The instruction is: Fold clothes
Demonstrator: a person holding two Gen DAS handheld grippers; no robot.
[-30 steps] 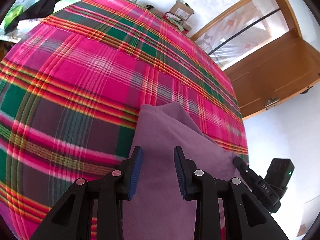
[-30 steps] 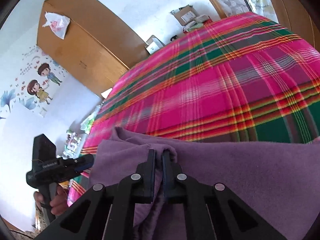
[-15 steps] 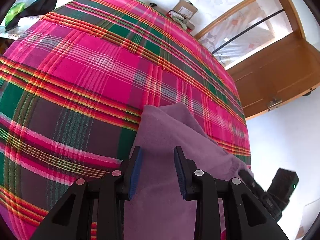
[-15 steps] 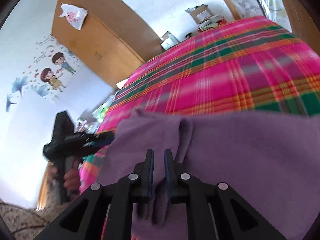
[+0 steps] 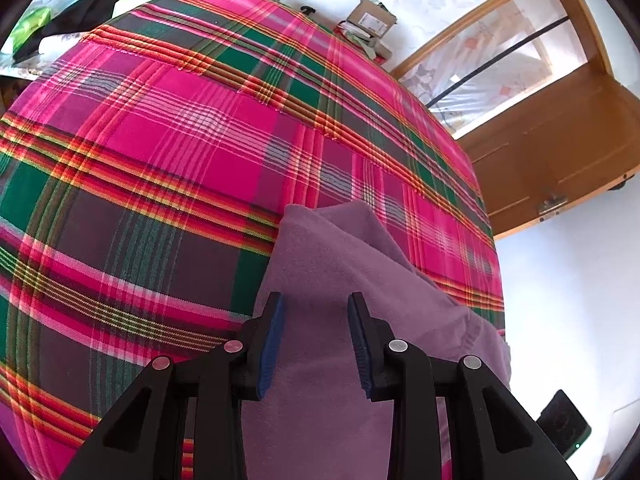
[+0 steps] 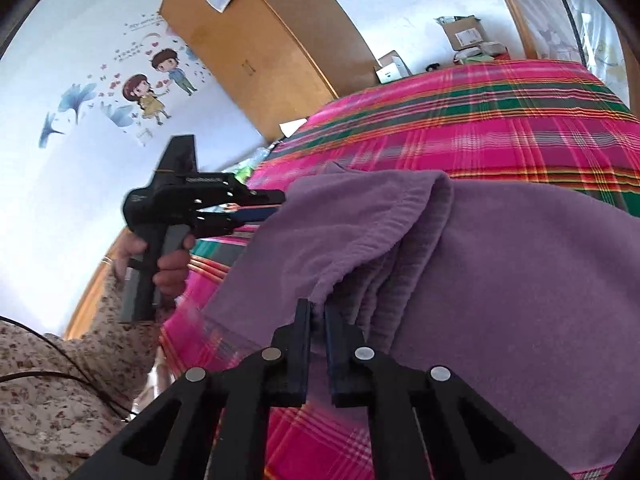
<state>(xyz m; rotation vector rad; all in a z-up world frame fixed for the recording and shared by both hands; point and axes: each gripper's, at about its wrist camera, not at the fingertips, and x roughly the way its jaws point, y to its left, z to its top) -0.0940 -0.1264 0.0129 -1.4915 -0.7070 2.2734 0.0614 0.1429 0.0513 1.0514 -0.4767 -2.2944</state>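
A purple garment lies on the pink plaid bedspread. My left gripper is open and empty, hovering over the garment's near part. In the right wrist view the garment fills the middle and right, with a bunched elastic edge. My right gripper is shut on a fold of that edge and holds it lifted. The left gripper also shows in the right wrist view, held by a hand at the garment's far corner, its jaws apart.
A wooden wardrobe stands at the head of the bed. Cardboard boxes and clutter lie beyond the far edge. A wooden door is to the right. The bedspread stretches past the garment.
My right gripper has pulled back toward the bed's near edge, dragging the garment's edge with it. The left gripper stayed open and shifted slightly over the garment.
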